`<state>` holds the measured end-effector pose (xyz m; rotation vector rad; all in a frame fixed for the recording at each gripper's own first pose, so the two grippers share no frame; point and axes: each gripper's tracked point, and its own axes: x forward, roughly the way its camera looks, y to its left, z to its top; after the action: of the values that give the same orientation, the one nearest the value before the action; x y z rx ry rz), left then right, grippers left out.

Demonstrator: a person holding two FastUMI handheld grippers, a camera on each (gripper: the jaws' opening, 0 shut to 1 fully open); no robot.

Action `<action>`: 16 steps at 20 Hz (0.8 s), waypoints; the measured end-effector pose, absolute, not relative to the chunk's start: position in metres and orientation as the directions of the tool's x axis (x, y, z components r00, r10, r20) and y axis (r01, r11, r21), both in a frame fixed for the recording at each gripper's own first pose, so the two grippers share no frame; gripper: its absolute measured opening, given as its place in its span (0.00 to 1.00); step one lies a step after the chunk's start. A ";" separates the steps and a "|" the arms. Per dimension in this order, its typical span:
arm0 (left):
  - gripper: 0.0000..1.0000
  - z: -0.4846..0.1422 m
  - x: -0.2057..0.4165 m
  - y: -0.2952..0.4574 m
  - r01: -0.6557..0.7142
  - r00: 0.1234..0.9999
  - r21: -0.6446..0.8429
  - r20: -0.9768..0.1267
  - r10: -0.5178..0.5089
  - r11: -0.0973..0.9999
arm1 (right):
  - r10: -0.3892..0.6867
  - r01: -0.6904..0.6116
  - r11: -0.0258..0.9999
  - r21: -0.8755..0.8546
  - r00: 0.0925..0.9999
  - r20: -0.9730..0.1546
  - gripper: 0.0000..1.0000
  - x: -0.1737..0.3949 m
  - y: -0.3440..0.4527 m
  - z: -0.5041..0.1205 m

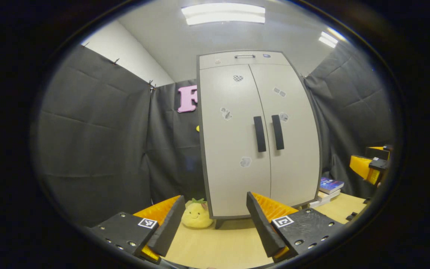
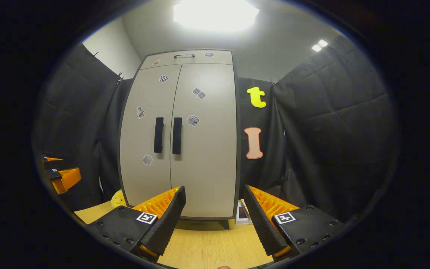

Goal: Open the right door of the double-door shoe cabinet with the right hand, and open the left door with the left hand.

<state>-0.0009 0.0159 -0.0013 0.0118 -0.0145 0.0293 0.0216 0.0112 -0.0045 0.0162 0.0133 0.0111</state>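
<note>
A light grey double-door shoe cabinet [image 1: 237, 149] [image 2: 200, 149] stands upright on a wooden table, both doors shut. Two black vertical handles sit side by side at the middle seam: the left door handle [image 1: 259, 133] [image 2: 158, 135] and the right door handle [image 1: 277, 132] [image 2: 177, 135]. My left gripper [image 1: 215, 220] is open, well short of the cabinet, with nothing between its fingers. My right gripper [image 2: 213, 216] is open too, also back from the doors. The right gripper [image 1: 370, 164] shows at the right edge of the left gripper view, and the left gripper [image 2: 60, 173] at the left edge of the right gripper view.
A yellow plush toy [image 1: 196, 215] [image 2: 117, 198] lies by the cabinet's left foot. Stacked books [image 1: 327, 190] sit at its right side, seen as a white item [image 2: 243, 213] in the right gripper view. The wooden tabletop [image 1: 218, 246] runs under both grippers. Black cloth walls close in all around.
</note>
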 end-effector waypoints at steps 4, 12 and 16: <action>0.95 -0.001 -0.002 0.021 -0.042 0.999 0.013 0.020 0.041 0.999 | 0.028 -0.028 0.999 0.027 1.000 0.000 0.98 0.034 0.018 0.007; 0.95 -0.005 -0.007 0.035 -0.076 0.997 0.015 0.012 0.076 0.997 | 0.068 -0.068 0.997 0.035 0.998 0.001 0.98 0.079 0.034 0.027; 0.95 -0.003 -0.013 0.044 -0.102 0.995 0.024 0.014 0.102 0.994 | 0.087 -0.087 0.995 0.044 0.996 0.003 0.98 0.107 0.046 0.036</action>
<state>-0.0127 0.0443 -0.0035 0.0244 -0.0127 0.1024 0.1071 0.0461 0.0359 0.0438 -0.0008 0.0875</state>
